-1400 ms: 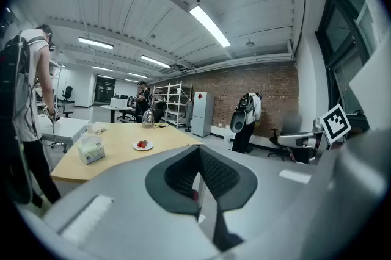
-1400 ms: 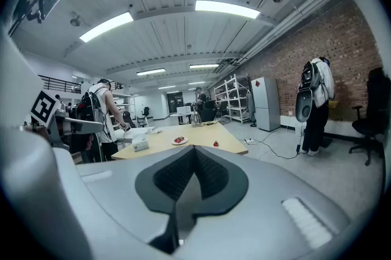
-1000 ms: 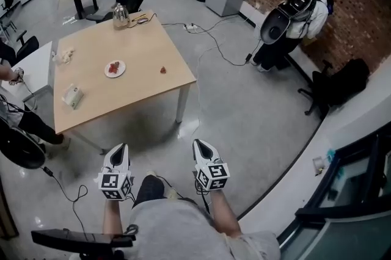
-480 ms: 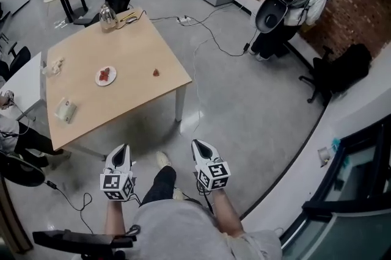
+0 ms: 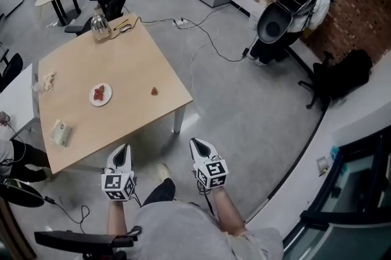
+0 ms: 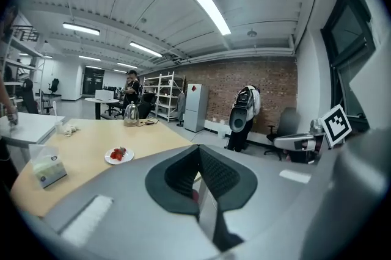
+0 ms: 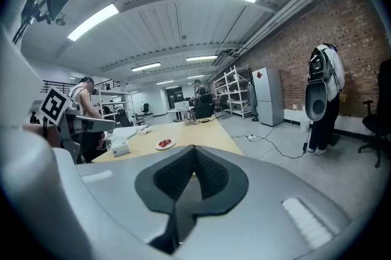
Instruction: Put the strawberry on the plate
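A lone red strawberry (image 5: 154, 91) lies on the wooden table (image 5: 131, 60), near its right edge. To its left is a small white plate (image 5: 100, 94) holding red strawberry pieces; this plate (image 6: 118, 155) also shows in the left gripper view, and the plate (image 7: 164, 144) shows far off in the right gripper view. My left gripper (image 5: 123, 148) and right gripper (image 5: 195, 143) are side by side over the floor, short of the table's near corner. Both point toward the table. Both are shut with nothing held.
On the table stand a glass kettle (image 5: 99, 27) at the far corner, a tissue box (image 5: 60, 132) near the front left and a crumpled white thing (image 5: 46, 80). Cables (image 5: 208, 39) trail over the floor. A black office chair (image 5: 337, 79) and a draped stand (image 5: 287, 11) are at the right.
Both grippers have been carried forward toward the table, which now sits closer and lower in the head view. Their jaws have stayed shut.
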